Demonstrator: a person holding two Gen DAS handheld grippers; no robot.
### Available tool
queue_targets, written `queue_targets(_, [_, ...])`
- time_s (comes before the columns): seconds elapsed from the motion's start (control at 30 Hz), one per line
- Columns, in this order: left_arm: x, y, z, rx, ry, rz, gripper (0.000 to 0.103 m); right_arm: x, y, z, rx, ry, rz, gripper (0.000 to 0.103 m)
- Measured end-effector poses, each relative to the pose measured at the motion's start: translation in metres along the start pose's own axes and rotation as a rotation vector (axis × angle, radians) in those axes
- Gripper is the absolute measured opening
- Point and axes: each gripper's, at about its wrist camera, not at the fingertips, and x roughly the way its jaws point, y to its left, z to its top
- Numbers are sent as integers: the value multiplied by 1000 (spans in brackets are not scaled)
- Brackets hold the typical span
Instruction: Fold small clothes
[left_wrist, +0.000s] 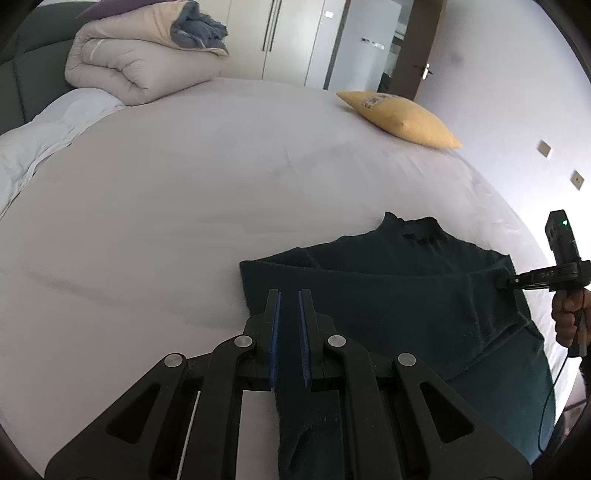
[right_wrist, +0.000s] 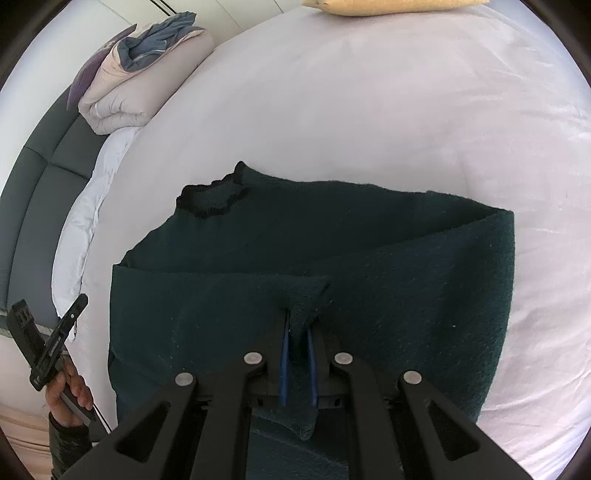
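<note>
On the near right part of the bed (left_wrist: 184, 206), the dark green sweater (left_wrist: 388, 291) lies flat, collar pointing far. Left gripper (left_wrist: 289, 295) and right gripper (right_wrist: 299, 314) each pinch a fold of it, held low over the near hem.

- The left wrist view looks forward along its gripper's blue-padded fingers (left_wrist: 276, 332), low and close over the dark green knitted sweater (left_wrist: 388, 288), facing the tall pale wardrobe doors (left_wrist: 295, 37).
- The right wrist view sits equally close, angled down across the sweater (right_wrist: 369, 258).
- Both share the white sheeted bed (left_wrist: 184, 203), the folded beige quilt (left_wrist: 129, 66) and the yellow cushion (left_wrist: 406, 118).
</note>
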Motion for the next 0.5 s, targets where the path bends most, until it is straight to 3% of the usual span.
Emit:
queue_targets(0.2, [34, -11, 3, 42, 64, -5, 9, 5, -8, 1, 32, 5, 2, 11])
queue_targets(0.4, [68, -10, -15, 35, 149, 29, 9, 9, -10, 5, 37, -8, -18, 11])
queue_targets(0.5, [73, -9, -22, 42, 156, 41, 9, 11, -12, 4, 34, -10, -26, 11])
